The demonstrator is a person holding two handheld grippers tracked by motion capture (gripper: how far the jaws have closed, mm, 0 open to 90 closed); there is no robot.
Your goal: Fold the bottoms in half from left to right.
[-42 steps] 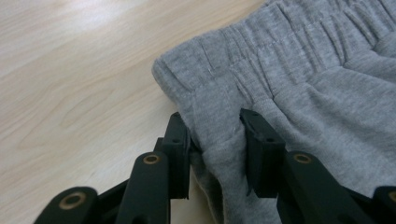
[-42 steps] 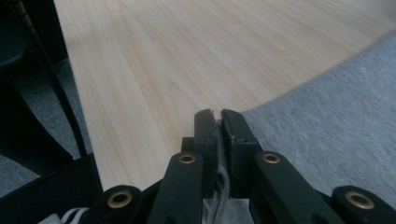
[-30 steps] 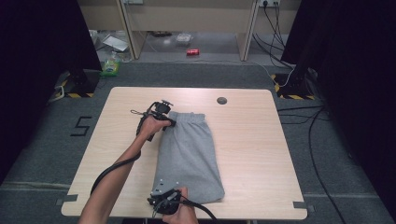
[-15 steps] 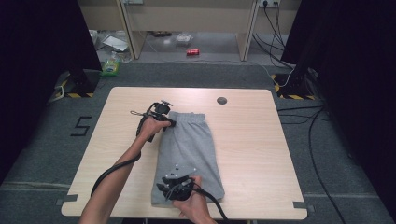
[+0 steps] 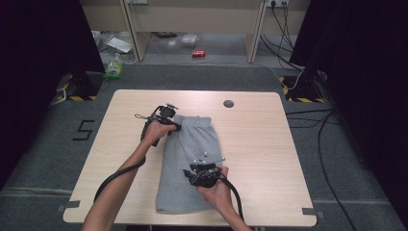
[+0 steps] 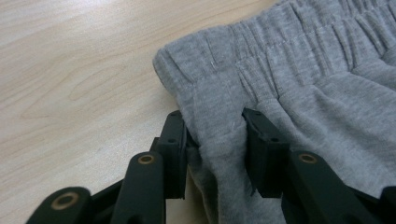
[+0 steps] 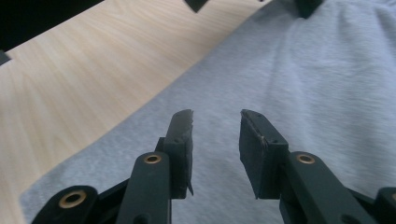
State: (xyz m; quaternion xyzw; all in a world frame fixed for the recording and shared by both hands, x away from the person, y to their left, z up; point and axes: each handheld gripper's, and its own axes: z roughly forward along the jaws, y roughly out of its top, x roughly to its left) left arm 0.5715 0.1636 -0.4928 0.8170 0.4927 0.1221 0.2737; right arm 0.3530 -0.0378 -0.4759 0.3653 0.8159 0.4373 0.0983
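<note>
Grey shorts (image 5: 190, 163) lie flat in the middle of the worktop (image 5: 269, 159), with the waistband at the far end and the leg ends close to the person. On the left, the left hand-held gripper (image 5: 174, 126) sits at the top left corner of the shorts. In the left gripper view its two jaws pinch a fold of cloth just below the waistband (image 6: 280, 42), and the cloth bunches up between them, so it is holding the shorts. I think it holds that corner so the shorts cannot slide while the other hand works. More to the right, the right hand-held gripper (image 5: 201, 169) hovers over the lower half of the shorts. In the right gripper view its jaws stand a little way apart, with nothing between them. The grey cloth (image 7: 299, 79) lies under them and the bare worktop (image 7: 79, 79) shows to one side. Those jaws have just been opening. I think the right hand has let go and is now free to find a new spot to pinch, maybe to fold or smooth the shorts. Compared with a second ago, the left hand has stayed where it was, still pinching the same corner. The right hand was down at the near edge of the worktop, by the bottom left corner of the shorts. It has since moved up and away from the person, and now it is over the middle of the shorts. The shorts themselves look about the same as before.
</note>
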